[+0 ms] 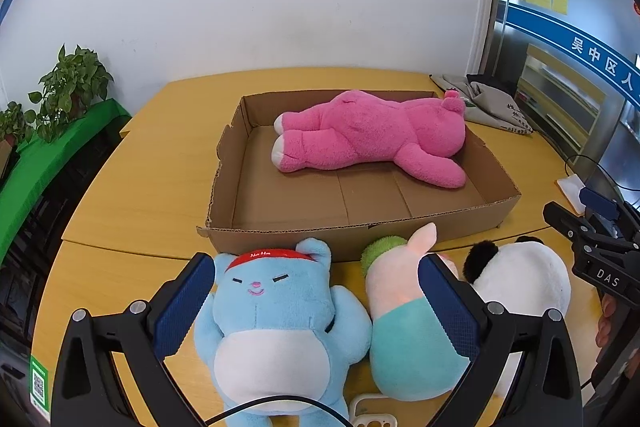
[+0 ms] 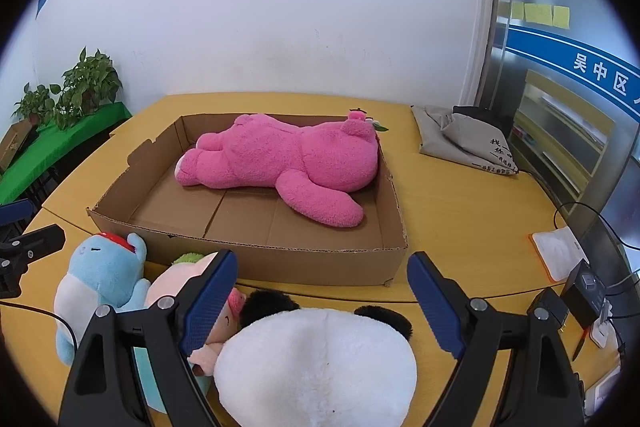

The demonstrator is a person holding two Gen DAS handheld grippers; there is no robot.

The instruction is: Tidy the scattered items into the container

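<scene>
Left wrist view: wide-open left gripper (image 1: 316, 297) straddling blue plush bear (image 1: 276, 323), pink bear (image 1: 372, 135) inside cardboard box (image 1: 360, 233).

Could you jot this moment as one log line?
pink bear in box | blue bear between open left gripper | right gripper open over panda

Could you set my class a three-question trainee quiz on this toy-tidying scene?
1. True or false: the pink bear already lies in the cardboard box.
2. How many plush toys lie outside the box?
3. Which toy sits between the left hand-held gripper's open jaws? A) panda B) blue bear C) pink bear

Key: 1 true. 2 three: blue bear, pig, panda. 3 B.
</scene>
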